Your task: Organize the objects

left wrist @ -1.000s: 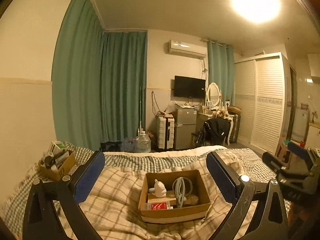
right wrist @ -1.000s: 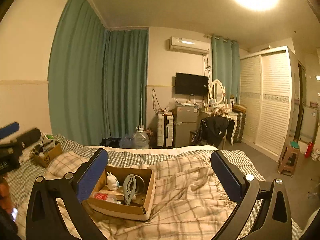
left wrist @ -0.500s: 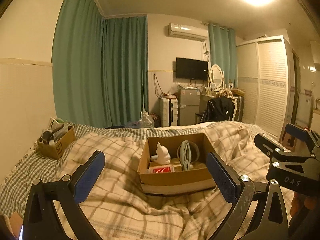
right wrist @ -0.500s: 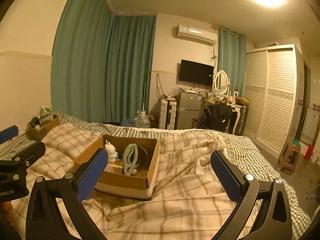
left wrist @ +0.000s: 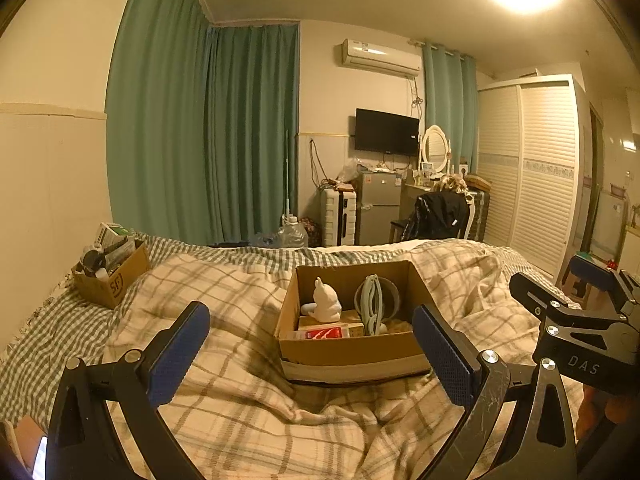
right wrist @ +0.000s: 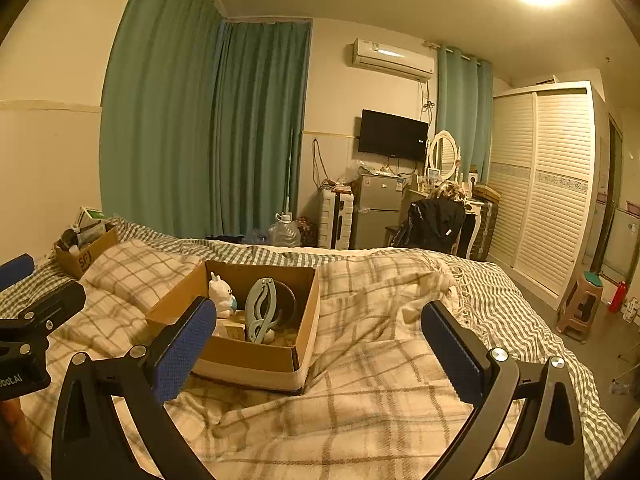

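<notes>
An open cardboard box point(left wrist: 348, 350) point(right wrist: 244, 354) sits on the plaid blanket in the middle of the bed. It holds a white rabbit figure point(left wrist: 326, 300) point(right wrist: 221, 292), a pale blue folding hanger point(left wrist: 372, 306) point(right wrist: 260, 310), a red packet point(left wrist: 328, 333) and a small carton. My left gripper point(left wrist: 310, 354) is open and empty, just in front of the box. My right gripper point(right wrist: 320, 350) is open and empty, with the box at its left finger. Each gripper shows at the edge of the other's view.
A second small cardboard box point(left wrist: 112, 276) point(right wrist: 84, 256) full of items stands at the bed's far left by the wall. The plaid blanket point(right wrist: 380, 400) is rumpled. Beyond the bed are a water jug, fridge, chair, wardrobe and a stool point(right wrist: 580, 304).
Both grippers have moved closer to the bed and tilted down, so the box now looks larger and nearer. Both stay open and empty.
</notes>
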{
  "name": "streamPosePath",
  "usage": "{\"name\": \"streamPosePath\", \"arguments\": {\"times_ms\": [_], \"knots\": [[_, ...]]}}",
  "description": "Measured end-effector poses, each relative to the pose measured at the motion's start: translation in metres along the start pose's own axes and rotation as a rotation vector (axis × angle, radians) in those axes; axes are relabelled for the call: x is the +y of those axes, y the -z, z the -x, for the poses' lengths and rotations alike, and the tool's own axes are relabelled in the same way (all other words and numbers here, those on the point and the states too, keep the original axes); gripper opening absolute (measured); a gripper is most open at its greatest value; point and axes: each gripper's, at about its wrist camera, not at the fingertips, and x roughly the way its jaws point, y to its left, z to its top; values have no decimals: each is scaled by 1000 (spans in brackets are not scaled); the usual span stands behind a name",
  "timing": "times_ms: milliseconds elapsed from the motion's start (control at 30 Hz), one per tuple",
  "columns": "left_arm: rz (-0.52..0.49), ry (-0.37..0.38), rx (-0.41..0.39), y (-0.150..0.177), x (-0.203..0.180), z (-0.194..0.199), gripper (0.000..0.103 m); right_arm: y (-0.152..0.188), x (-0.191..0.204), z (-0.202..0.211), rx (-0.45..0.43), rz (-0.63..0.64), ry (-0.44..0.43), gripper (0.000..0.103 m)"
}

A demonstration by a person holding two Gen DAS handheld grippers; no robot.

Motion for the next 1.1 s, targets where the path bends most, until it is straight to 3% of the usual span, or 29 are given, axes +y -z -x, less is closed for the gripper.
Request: {"name": "streamPosePath", "arguments": {"times_ms": [1100], "knots": [[7,-6,28,5,2,-5,103,3,6,-3,15,3,-3,103]]}}
